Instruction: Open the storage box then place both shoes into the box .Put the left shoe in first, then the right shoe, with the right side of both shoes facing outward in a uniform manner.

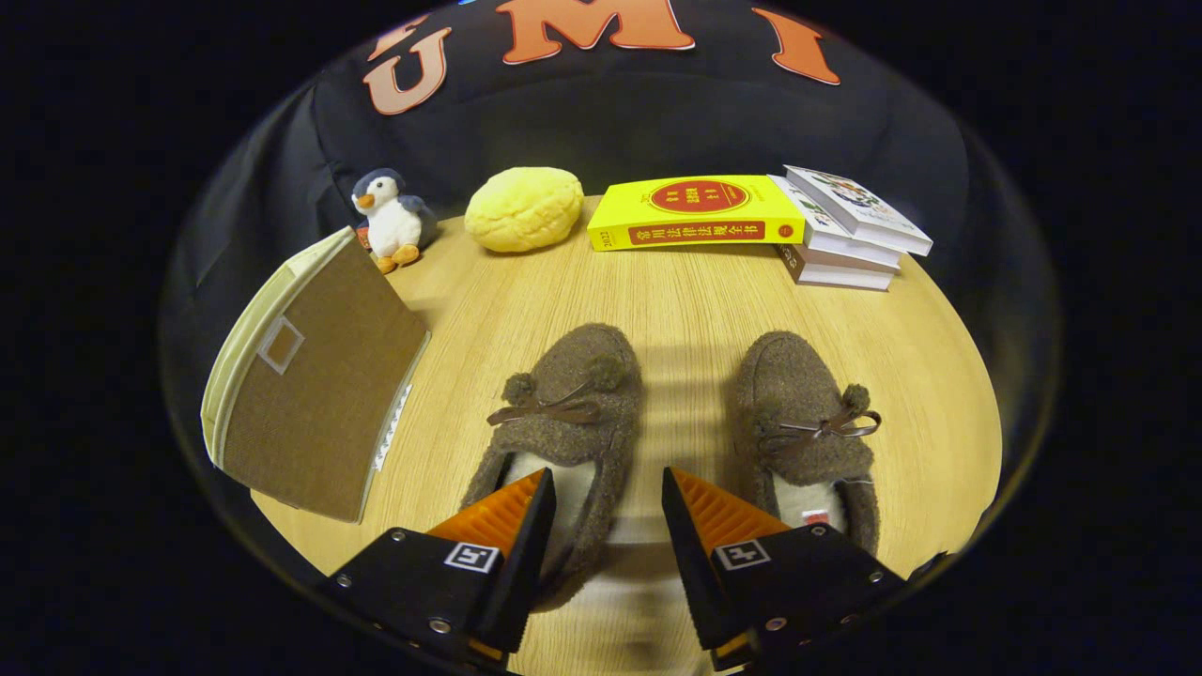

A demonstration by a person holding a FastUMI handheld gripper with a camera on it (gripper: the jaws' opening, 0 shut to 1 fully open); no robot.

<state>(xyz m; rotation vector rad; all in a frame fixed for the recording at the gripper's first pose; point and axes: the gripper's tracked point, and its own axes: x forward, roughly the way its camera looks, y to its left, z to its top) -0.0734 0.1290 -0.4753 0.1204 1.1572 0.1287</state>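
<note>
Gripper view:

- Claw (pixel 608 493): the two fingers stand spread apart with a bare gap between them; nothing is gripped. The left finger overlaps the heel opening of the left shoe (pixel 562 427); whether it touches the shoe cannot be told.
- Storage box (pixel 315 380): a brown fabric-faced box with a pale rim, standing tilted on the desk (pixel 676 300), ahead of the claw and well to its left. Its flat brown face, with a small label window, is turned toward the claw. The box appears shut; its contents cannot be seen.
- Left shoe: a brown fleecy slipper with a bow and pom-poms, just ahead of the left finger, toe pointing away from the claw. Its pale lining shows at the heel.
- Right shoe (pixel 808 432): a matching slipper, just ahead of the right finger and slightly to its right, toe also pointing away. The two shoes lie side by side, apart, with a strip of bare desk between them.
- Open room: bare desk surface runs between the shoes and beyond their toes, up to the far row of items. A narrower bare strip separates the box from the left shoe.
- Far edge of the desk, well beyond the claw: a plush penguin (pixel 390 218) beyond the box, a yellow bun-shaped cushion (pixel 524 208) beside it, a yellow book (pixel 697 212) lying flat, and a stack of books (pixel 850 235) touching the yellow book's right end.
</note>
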